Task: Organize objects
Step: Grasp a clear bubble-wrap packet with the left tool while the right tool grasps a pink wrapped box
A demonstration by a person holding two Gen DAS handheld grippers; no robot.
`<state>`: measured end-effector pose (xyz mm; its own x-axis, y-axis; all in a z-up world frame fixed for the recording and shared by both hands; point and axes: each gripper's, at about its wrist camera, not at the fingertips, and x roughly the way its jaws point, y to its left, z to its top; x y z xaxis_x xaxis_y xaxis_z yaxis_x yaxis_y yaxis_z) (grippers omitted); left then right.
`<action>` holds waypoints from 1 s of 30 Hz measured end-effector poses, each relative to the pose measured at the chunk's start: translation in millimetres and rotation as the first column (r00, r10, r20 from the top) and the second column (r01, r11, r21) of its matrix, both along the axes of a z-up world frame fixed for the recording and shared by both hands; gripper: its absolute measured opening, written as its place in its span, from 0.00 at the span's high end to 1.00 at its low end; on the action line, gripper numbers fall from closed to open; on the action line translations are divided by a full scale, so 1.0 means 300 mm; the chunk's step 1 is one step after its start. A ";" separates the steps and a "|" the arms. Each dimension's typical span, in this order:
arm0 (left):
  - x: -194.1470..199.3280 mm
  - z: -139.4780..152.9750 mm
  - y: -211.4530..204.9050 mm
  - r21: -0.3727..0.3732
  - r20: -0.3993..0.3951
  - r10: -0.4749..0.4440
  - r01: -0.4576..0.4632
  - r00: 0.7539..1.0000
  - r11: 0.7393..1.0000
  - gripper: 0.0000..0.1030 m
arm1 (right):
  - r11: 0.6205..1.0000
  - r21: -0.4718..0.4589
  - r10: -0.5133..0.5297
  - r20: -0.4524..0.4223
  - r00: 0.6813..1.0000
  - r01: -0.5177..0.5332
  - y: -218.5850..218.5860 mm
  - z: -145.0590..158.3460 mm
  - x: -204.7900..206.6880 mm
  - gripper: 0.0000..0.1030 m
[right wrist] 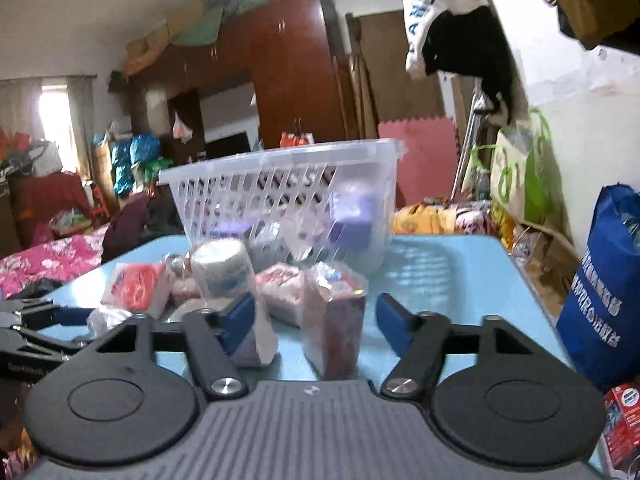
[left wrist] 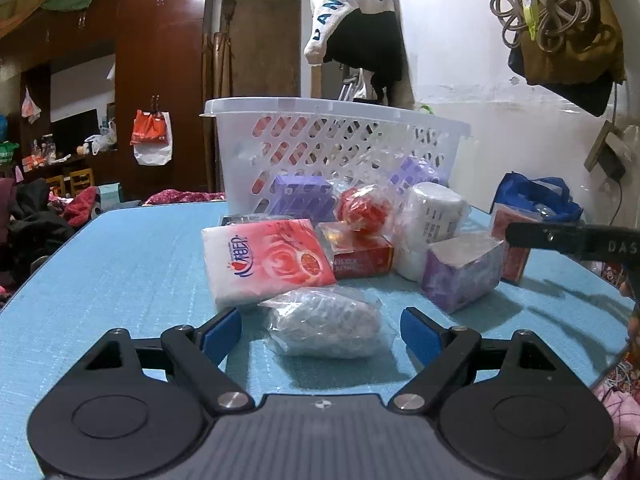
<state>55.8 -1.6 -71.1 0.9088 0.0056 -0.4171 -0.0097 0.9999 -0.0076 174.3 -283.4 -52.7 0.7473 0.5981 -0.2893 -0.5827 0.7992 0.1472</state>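
The left gripper (left wrist: 322, 330) has its jaws spread wide and grasping nothing, with a crinkly clear bag (left wrist: 324, 326) lying between the blue pads at 12 o'clock, just ahead on the blue table (left wrist: 120, 272). That film is likely slick and loose, so closing on it could pinch only plastic and let the contents slide out or the bag drag. The right gripper (right wrist: 316, 318) is likewise released, its jaws framing a wrapped red box (right wrist: 334, 320) that stands upright, and a white packet (right wrist: 258, 340) touches its left pad (right wrist: 238, 320); a close here could catch both, or tip the tall box. That view is blurred, so the exact gap is hard to judge. Farther on in the left view, at 11 o'clock, lies a pink tissue pack (left wrist: 264, 260), at 12 a red carton (left wrist: 360, 254) with a red ball (left wrist: 364, 206) behind, and at 1 a white roll (left wrist: 430, 228) and purple cube (left wrist: 460, 272), all crowded and touching, so any sweep could knock neighbours. Farthest, at 12 o'clock, the white basket (left wrist: 336, 106) stands, with some purple items already inside; its light walls might shift if bumped while dropping things in.
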 end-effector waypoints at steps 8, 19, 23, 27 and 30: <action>-0.006 0.000 -0.013 0.023 0.020 0.014 -0.015 1.000 1.000 0.37 | 0.999 -0.049 -0.005 -0.006 1.000 0.005 0.007 -0.014 -0.001 0.68; -0.077 0.068 0.011 -0.005 0.130 0.011 -0.011 0.991 1.000 0.38 | 1.000 0.022 0.013 0.078 0.997 -0.014 -0.034 0.062 -0.062 0.70; -0.079 0.075 0.019 -0.014 0.133 0.007 -0.005 0.991 1.000 0.38 | 0.997 0.044 0.052 0.089 0.995 -0.056 -0.037 0.076 -0.080 0.70; -0.075 0.102 0.049 -0.046 0.142 0.008 -0.001 0.990 0.999 0.38 | 0.995 0.059 0.070 0.097 0.993 -0.076 -0.033 0.100 -0.077 0.70; -0.050 0.162 0.070 -0.063 0.157 0.007 0.003 0.988 0.998 0.38 | 0.995 0.040 0.090 0.122 0.988 -0.095 -0.012 0.165 -0.056 0.70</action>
